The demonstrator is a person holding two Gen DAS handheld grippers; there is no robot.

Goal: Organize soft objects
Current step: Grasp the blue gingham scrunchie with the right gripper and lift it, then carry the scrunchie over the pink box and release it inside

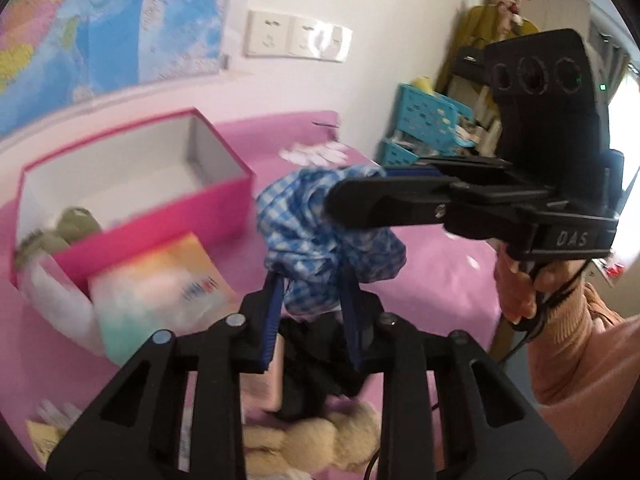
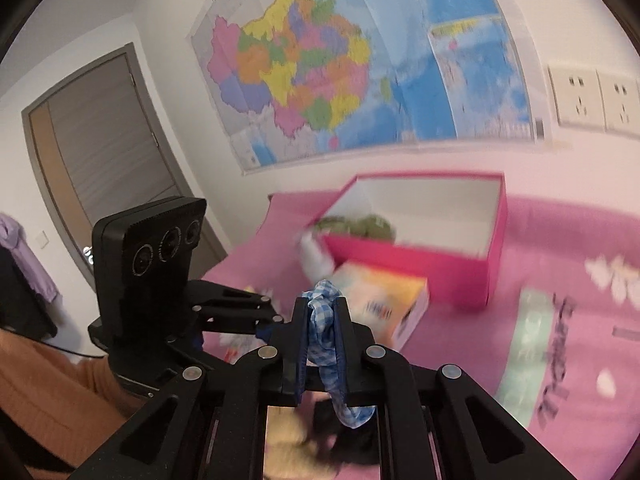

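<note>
Currently both your tongs pinch one crumpled blue-white gingham cloth [image 1: 320,220]: left tongs [image 1: 310,280] on its lower bunch, right tongs [image 2: 323,312] on a fold, above the pink bedsheet [image 1: 440,264], beside the rigid pink box [image 1: 168,216].

Counts on my bed:
1 pink box [image 1: 168,220], 1 checked cloth [image 1: 320,220], 1 tissue pack [image 1: 160,292], 1 beige plush [image 1: 320,448], 2 wall sockets [image 1: 298,38].
</note>
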